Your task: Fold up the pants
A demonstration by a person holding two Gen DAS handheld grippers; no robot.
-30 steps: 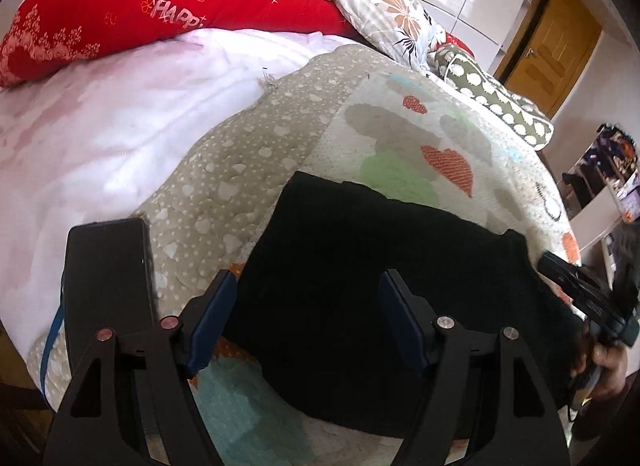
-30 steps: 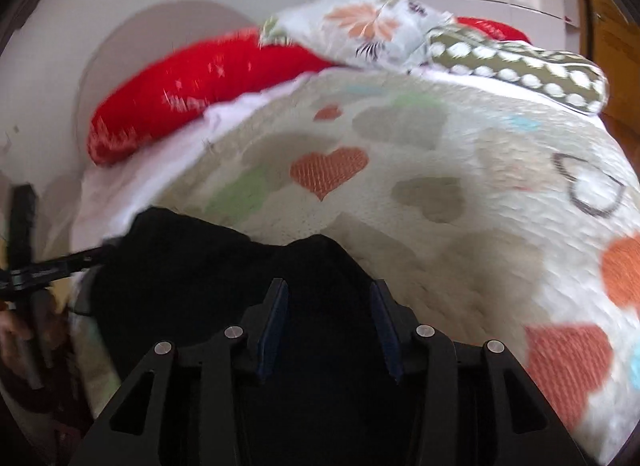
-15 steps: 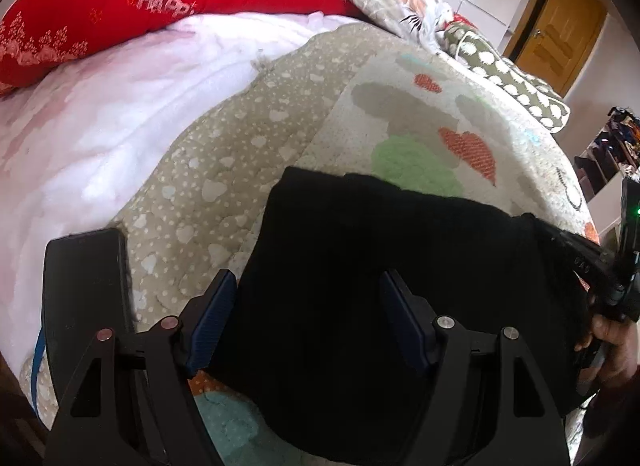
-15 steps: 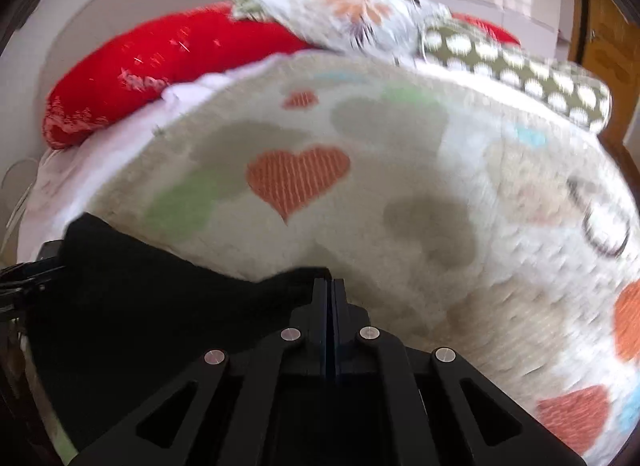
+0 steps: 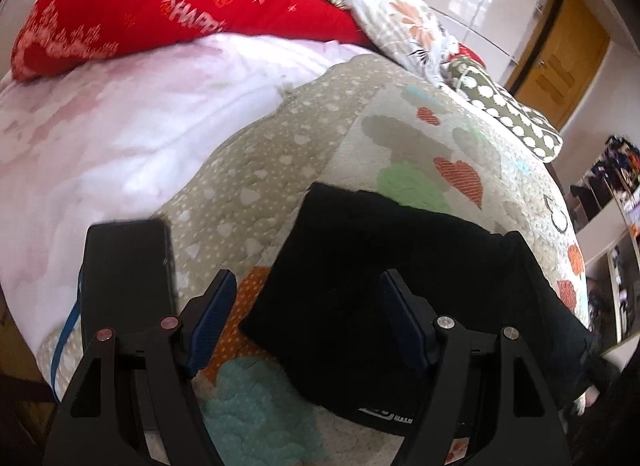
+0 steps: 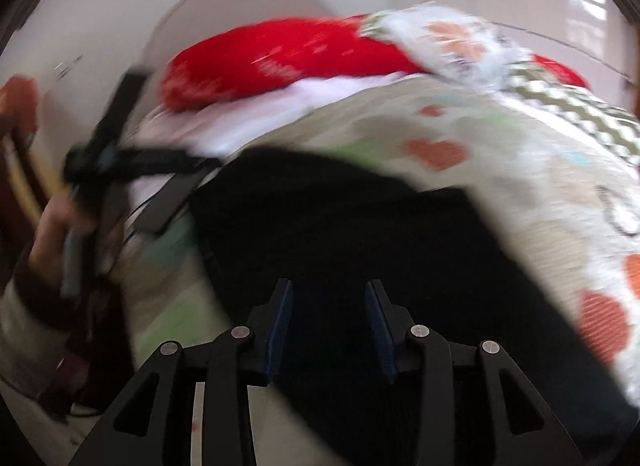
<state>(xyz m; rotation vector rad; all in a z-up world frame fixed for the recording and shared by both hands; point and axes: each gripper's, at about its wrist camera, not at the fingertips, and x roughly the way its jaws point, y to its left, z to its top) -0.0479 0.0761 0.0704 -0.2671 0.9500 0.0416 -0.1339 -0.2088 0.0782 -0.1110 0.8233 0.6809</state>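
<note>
The black pants (image 5: 384, 266) lie folded in a dark block on the heart-patterned quilt (image 5: 280, 169). My left gripper (image 5: 308, 306) is open and empty, hovering over the pants' near left corner. In the right wrist view, which is blurred, the pants (image 6: 360, 234) fill the middle. My right gripper (image 6: 328, 314) is open above them, with nothing between its blue pads. The left gripper also shows in the right wrist view (image 6: 132, 169) at the left, held in a hand.
A black phone (image 5: 124, 270) lies on the quilt left of the pants, near the bed's edge. A red pillow (image 5: 168, 13) and floral pillows (image 5: 404, 25) line the head of the bed. A white sheet (image 5: 120, 117) covers the left side. A wooden door (image 5: 560, 57) stands at the far right.
My right gripper was shut on the pants' edge half a second ago; it has opened, let go and pulled back. The left gripper stayed open and drew back slightly.
</note>
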